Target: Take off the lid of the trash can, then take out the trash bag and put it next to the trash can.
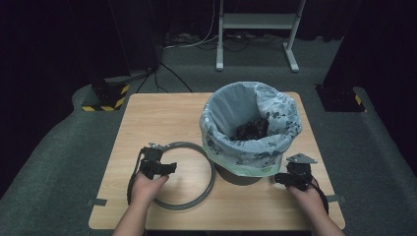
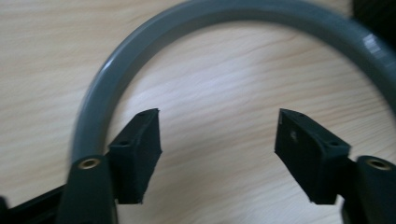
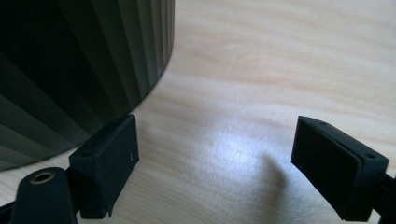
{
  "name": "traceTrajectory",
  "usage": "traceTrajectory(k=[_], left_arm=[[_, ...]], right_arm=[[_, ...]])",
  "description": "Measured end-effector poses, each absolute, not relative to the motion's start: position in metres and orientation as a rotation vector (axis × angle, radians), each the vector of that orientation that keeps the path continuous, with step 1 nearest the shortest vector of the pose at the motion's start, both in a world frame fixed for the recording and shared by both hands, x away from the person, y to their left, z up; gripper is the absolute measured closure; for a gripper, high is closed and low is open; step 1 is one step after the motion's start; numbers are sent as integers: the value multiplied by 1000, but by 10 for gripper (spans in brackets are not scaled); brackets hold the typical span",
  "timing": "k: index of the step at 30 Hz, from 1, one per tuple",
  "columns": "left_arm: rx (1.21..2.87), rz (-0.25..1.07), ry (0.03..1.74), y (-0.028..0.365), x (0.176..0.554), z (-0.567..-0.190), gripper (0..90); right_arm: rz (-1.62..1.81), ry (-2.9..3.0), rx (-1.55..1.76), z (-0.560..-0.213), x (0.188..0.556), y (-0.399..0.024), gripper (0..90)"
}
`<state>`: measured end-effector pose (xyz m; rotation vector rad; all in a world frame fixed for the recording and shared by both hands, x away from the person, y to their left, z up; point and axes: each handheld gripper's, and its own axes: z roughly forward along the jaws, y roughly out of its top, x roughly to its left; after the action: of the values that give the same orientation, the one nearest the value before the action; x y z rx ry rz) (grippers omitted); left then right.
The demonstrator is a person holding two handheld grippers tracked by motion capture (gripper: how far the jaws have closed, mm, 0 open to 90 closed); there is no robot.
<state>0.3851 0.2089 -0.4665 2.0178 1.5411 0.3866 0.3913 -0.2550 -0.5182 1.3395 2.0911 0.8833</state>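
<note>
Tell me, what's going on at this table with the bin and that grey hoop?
A person sits at a wooden table, holding a two-jaw gripper in each hand. The left gripper is over a grey ring that lies flat on the table; its jaws stand open with nothing between them but bare wood. The right gripper, also open and empty, sits beside the dark ribbed bin. The bin has a patterned bag folded over its rim, with something dark inside.

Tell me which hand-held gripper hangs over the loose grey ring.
The left hand-held gripper: its open jaws sit over the grey ring with bare table between them, while the right hand-held gripper waits beside the lined bin.
</note>
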Motion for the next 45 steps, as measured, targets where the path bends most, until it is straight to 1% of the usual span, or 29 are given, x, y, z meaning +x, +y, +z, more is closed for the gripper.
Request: traceTrajectory(k=[4,5,7,10,13,17,23,26,30,33,39,45], left_arm=[[2003,362,1410,203,382,-469,249],[2017,365,1383,202,382,-470,232],[1997,386,1335,204,378,-470,227],[1971,358,1293,208,374,-471,210],[1947,365,1253,208,372,-469,185],[1897,364,1201,208,367,-461,180],[1812,424,1147,206,359,-448,169],[1774,429,1130,206,356,-441,167],[1728,463,1108,202,352,-432,154],[1714,473,1053,199,348,-428,154],[1624,548,1010,196,339,-415,156],[1571,653,895,193,323,-400,166]], right_arm=[[944,2034,1295,-504,384,-258,144],[955,2017,1290,-501,382,-259,146],[988,1983,1295,-494,379,-261,160],[1020,1941,1267,-484,375,-263,164],[1047,1901,1231,-474,372,-265,165],[1085,1843,1178,-461,366,-266,165],[1129,1765,1139,-445,358,-272,163],[1139,1728,1113,-437,356,-276,144],[1157,1684,1085,-426,351,-278,144],[1177,1647,1060,-417,348,-278,144],[1191,1619,991,-405,342,-278,141],[1238,1579,974,-392,336,-282,141]])
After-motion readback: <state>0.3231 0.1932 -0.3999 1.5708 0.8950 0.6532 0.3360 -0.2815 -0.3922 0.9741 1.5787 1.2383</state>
